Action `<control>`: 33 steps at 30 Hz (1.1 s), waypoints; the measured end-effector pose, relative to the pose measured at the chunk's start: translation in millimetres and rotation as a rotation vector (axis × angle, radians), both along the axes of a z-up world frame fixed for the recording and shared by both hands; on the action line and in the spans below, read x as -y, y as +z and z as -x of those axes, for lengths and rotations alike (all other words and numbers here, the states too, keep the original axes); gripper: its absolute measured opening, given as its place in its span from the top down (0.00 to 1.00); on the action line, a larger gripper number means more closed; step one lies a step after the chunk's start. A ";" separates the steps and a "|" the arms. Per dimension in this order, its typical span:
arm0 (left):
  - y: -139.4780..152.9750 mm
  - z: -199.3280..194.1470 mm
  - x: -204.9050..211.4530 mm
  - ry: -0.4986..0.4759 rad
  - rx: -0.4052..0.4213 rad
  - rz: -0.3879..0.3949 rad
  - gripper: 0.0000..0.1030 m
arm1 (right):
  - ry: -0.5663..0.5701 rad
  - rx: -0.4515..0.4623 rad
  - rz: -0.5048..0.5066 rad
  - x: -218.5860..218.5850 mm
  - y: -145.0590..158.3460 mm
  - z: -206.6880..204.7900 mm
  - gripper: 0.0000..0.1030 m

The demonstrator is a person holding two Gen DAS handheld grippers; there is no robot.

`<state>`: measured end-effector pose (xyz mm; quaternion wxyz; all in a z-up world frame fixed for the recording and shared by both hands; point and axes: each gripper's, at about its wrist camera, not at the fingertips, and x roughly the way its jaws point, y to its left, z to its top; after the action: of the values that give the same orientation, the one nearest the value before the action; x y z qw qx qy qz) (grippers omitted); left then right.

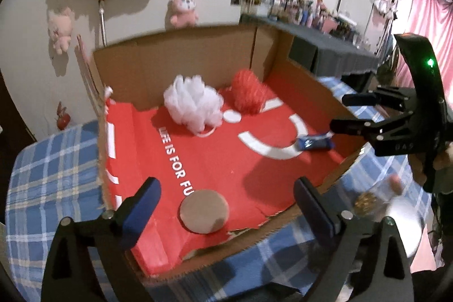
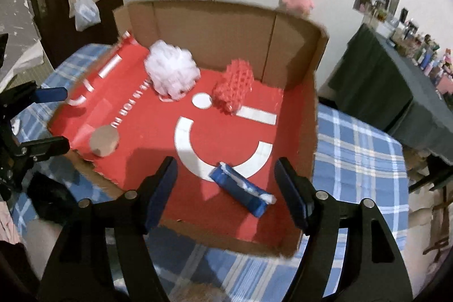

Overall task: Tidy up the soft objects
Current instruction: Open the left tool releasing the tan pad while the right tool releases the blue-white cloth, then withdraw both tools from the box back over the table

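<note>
— Right wrist view had the blue packet [image 2: 242, 190] lying on the box floor [image 2: 158, 137] just ahead of the right claw [image 2: 226, 191], long axis slanted across its gap.

— And the claws?

— Both empty and spread; the left claw [image 1: 226, 205] hung over the brown disc [image 1: 203, 211], both tilted downward.

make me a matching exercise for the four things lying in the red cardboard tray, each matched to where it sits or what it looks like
Things:
1. white mesh puff
2. red knobbly roll
3. blue packet
4. tan round disc

Descriptions:
A. lies near the front edge, between the right tool's open fingers in its own view
B. sits toward the back wall, over the end of the white lettering
C. flat circle near the torn front edge
D. stands by the back wall, next to a white dot

Pairs: 1-B, 2-D, 3-A, 4-C
</note>
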<state>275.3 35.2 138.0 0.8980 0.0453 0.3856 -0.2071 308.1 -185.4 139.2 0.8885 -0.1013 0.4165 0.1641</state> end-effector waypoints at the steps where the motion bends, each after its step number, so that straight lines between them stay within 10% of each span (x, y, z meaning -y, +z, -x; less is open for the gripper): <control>1: 6.3 7.3 0.6 0.003 0.021 0.008 0.04 | 0.001 0.013 -0.010 -0.4 5.2 6.4 0.29; 17: 69.2 152.8 15.7 0.024 0.306 0.106 0.00 | -0.007 0.352 -0.086 -2.1 73.6 173.0 0.14; 33: 34.8 249.8 11.4 0.116 0.395 0.191 0.00 | -0.082 0.416 -0.250 6.4 21.5 267.1 0.12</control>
<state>25.5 23.8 172.8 0.9667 -0.0223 0.1827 -0.1777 41.0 -191.9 160.7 0.9666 -0.0053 0.2049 0.1538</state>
